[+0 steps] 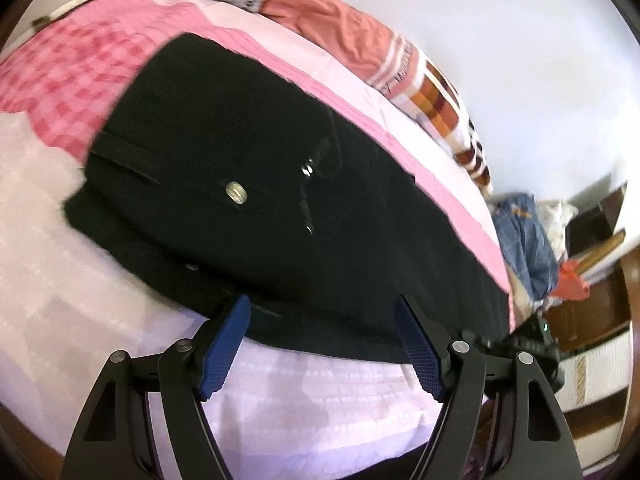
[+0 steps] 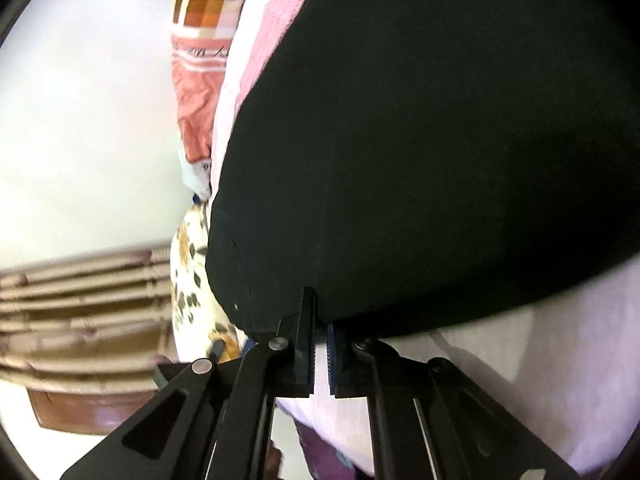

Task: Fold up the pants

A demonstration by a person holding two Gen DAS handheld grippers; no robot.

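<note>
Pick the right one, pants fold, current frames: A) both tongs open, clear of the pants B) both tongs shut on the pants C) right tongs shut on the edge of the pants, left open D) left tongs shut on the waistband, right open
C: the right tongs are pinched together at the edge of the black pants, while the left tongs stand wide apart over the pants, gripping nothing.

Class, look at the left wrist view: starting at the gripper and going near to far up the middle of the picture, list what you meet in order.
Left gripper → pale pink bedsheet → black pants → pink striped band of the sheet → salmon cloth → white wall.
</note>
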